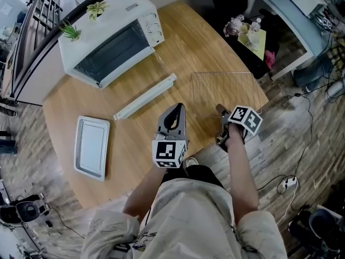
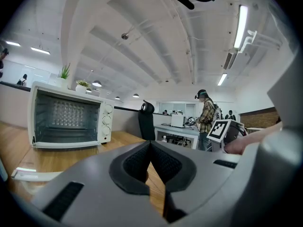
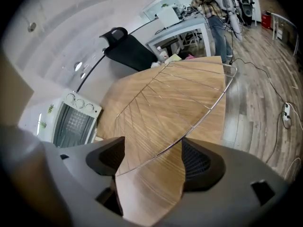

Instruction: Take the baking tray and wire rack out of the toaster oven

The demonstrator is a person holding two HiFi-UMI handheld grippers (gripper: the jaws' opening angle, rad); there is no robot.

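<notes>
Your right tool (image 3: pixel 149 160) is released; the wire rack (image 3: pixel 175 98) lies on the desk (image 1: pixel 161 53), near rim across its gap. The left tool (image 2: pixel 150 161) is clenched empty, the baking tray (image 1: pixel 91 146) nearer it.

Bright, even lighting; fisheye-warped, dark corners.

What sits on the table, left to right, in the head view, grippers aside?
Tray → white bar → wire rack. Oven left out: it spans both tray and bar.
</notes>
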